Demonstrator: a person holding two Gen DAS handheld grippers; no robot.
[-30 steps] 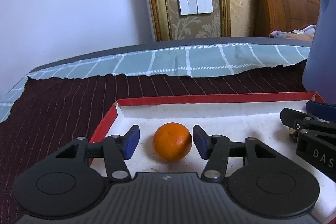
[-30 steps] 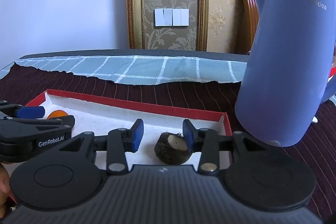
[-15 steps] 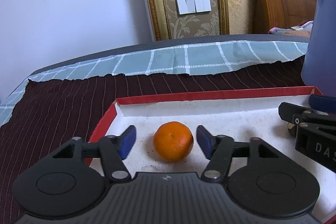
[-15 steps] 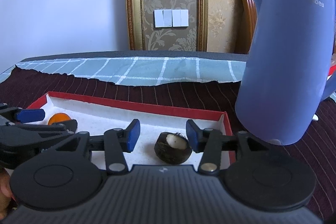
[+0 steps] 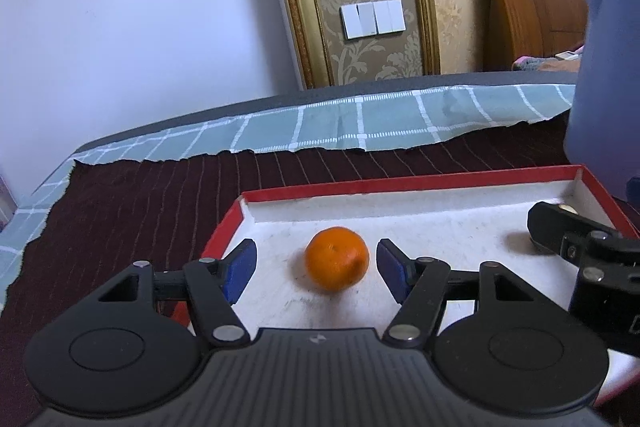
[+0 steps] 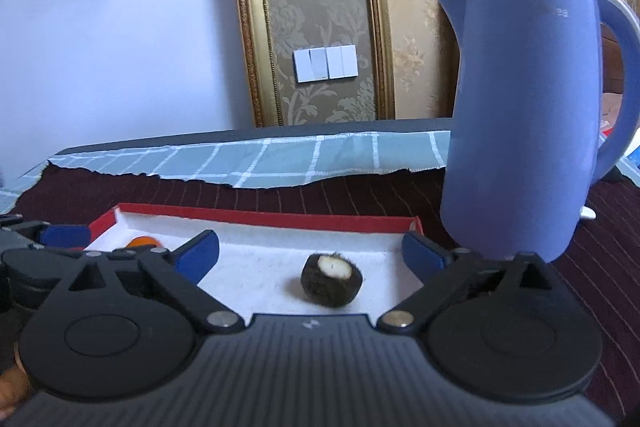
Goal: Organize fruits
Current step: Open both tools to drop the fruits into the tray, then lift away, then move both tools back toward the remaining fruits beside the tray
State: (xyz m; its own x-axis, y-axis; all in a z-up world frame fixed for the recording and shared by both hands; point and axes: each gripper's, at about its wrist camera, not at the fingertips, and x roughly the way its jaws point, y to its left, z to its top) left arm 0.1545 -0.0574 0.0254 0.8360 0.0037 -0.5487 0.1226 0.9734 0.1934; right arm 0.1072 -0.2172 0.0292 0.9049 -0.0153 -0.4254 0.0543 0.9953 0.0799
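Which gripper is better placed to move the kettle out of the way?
Right. The blue kettle stands just beyond the right gripper's open jaws; the left gripper sits across the tray at the orange.

1. The left gripper (image 5: 316, 263) points forward and slightly downward, its blue-padded jaws parted about halfway; they have just been opening, and the pads press on nothing.
2. The right gripper (image 6: 310, 253) points the same way, at a shallow downward tilt, its jaws spread very wide after just opening, with neither pad in contact.
3. In the left wrist view, the right gripper's black finger linkage shows at the right edge.
4. A fingertip of the person's hand (image 6: 10, 385) shows at the lower left corner of the right wrist view.
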